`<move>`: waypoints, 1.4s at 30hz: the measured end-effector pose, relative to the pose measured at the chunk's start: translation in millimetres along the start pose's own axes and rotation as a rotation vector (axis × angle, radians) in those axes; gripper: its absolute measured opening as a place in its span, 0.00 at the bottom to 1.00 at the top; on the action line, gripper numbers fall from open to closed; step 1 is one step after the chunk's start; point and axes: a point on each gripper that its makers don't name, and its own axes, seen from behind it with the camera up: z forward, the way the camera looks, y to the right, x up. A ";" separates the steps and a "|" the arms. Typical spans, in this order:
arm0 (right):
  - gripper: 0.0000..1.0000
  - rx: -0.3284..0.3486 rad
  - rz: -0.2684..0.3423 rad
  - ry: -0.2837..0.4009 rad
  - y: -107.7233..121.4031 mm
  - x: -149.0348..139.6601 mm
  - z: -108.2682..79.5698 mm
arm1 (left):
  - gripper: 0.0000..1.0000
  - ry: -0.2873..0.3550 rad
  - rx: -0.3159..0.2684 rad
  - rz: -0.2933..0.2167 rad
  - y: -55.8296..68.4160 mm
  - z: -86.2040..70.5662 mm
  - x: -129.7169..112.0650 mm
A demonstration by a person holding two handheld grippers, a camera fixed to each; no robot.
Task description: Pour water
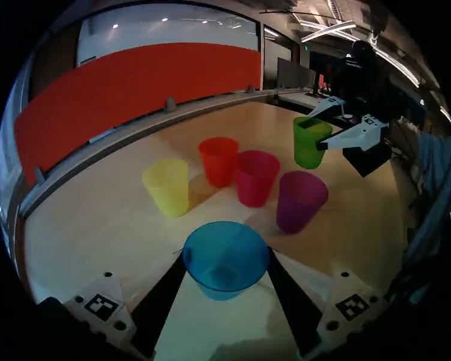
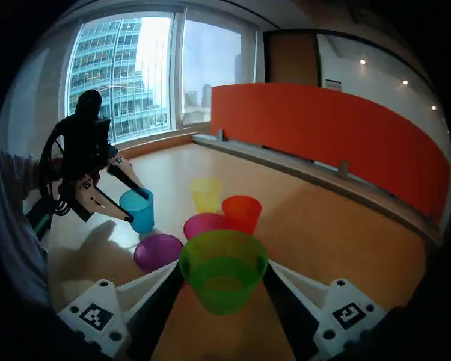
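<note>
My left gripper (image 1: 225,271) is shut on a blue cup (image 1: 226,259), held upright just above the wooden table (image 1: 93,240); some liquid shows at its bottom. In the right gripper view this blue cup (image 2: 138,210) sits between the left gripper's fingers (image 2: 114,210) at far left. My right gripper (image 2: 223,283) is shut on a green cup (image 2: 223,271), upright, with a little liquid inside. In the left gripper view the green cup (image 1: 309,141) hangs at the far right, held by the right gripper (image 1: 331,135). Between them stand yellow (image 1: 167,186), orange (image 1: 218,160), red (image 1: 255,177) and purple (image 1: 299,200) cups.
An orange wall panel (image 1: 135,90) and a low ledge run along the table's far side. A person's sleeve (image 2: 12,240) fills the left edge of the right gripper view. Large windows (image 2: 123,78) lie beyond.
</note>
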 end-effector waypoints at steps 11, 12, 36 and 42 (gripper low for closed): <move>0.91 -0.010 0.006 -0.017 4.0 -9.1 0.5 | 0.90 -0.010 -0.005 -0.026 -1.1 2.4 -8.6; 0.91 -0.011 0.007 -0.018 4.4 -10.0 0.7 | 0.90 -0.012 -0.006 -0.030 -1.3 2.6 -10.0; 0.91 -0.034 0.013 -0.095 13.1 -43.4 18.3 | 0.96 -0.040 0.004 -0.023 5.0 -18.8 -28.3; 0.91 -0.035 0.013 -0.110 14.3 -51.5 23.4 | 0.96 -0.025 0.013 -0.040 6.1 -29.5 -30.6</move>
